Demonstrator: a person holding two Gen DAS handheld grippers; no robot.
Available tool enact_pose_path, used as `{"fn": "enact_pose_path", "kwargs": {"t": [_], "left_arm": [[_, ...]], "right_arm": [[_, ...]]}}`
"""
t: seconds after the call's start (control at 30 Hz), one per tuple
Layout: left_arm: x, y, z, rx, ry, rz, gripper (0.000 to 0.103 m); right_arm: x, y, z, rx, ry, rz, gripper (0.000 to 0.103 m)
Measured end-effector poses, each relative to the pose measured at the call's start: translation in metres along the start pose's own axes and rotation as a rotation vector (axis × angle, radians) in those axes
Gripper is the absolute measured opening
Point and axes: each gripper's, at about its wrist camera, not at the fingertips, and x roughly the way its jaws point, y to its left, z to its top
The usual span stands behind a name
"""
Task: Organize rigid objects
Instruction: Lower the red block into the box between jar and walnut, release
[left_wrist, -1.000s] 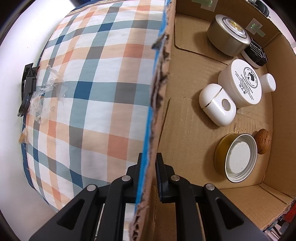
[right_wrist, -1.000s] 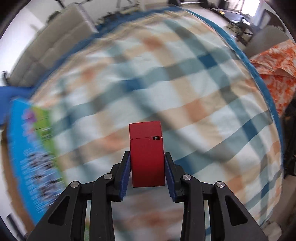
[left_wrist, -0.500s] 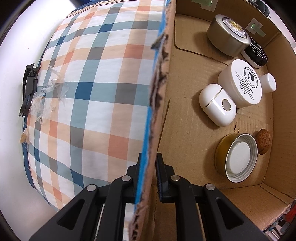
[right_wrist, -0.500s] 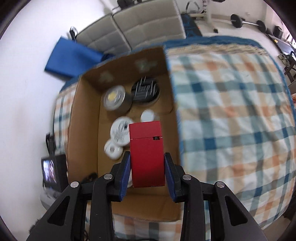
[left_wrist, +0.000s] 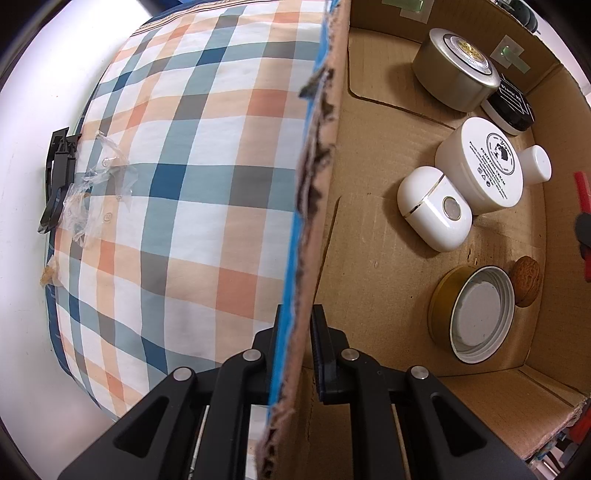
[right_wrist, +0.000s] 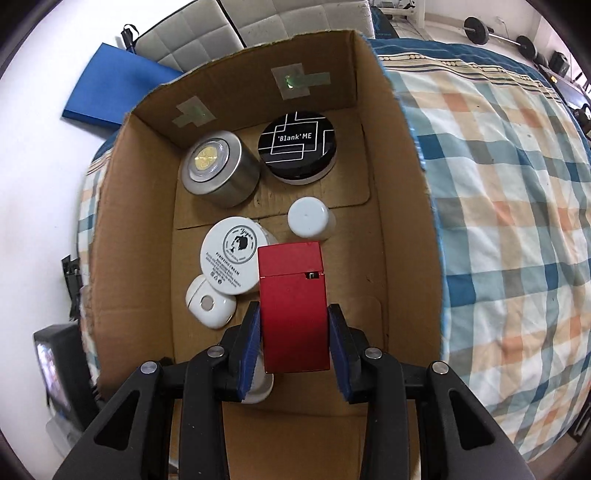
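Observation:
A red rectangular box (right_wrist: 293, 314) is pinched between the blue pads of my right gripper (right_wrist: 293, 332), which hangs over the open cardboard box (right_wrist: 402, 229). A sliver of that red box (left_wrist: 581, 192) shows at the right edge of the left wrist view. My left gripper (left_wrist: 295, 350) is shut on the cardboard box's torn side wall (left_wrist: 317, 184). Inside the box sit a silver tin (right_wrist: 218, 168), a black-lidded jar (right_wrist: 297, 146), a white cream jar (right_wrist: 231, 260), a small white cap (right_wrist: 308, 218), a white case (right_wrist: 208, 306), a gold lid (left_wrist: 476, 314) and a walnut (left_wrist: 524, 282).
The cardboard box rests on a bed with a plaid cover (left_wrist: 192, 184). Crumpled clear plastic (left_wrist: 96, 192) and a black clip (left_wrist: 57, 181) lie at the bed's far edge. A blue mat (right_wrist: 110, 85) and grey cushions (right_wrist: 258, 22) are on the floor beyond.
My right gripper has swept with the red box from above the plaid cover to over the cardboard box, closer to its contents. The left gripper has kept its grip on the wall.

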Motion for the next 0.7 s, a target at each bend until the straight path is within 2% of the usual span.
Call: {"fn": "enact_pose_path", "kwargs": {"t": [0.53, 0.7], "left_arm": [[0.000, -0.003, 0.003, 0.011, 0.004, 0.006, 0.009], [0.000, -0.004, 0.003, 0.013, 0.005, 0.008, 0.009]], "right_arm": [[0.031, 0.005, 0.017, -0.032, 0.030, -0.073, 0.037], [0.036, 0.006, 0.021, -0.029, 0.056, -0.075, 0.042]]}}
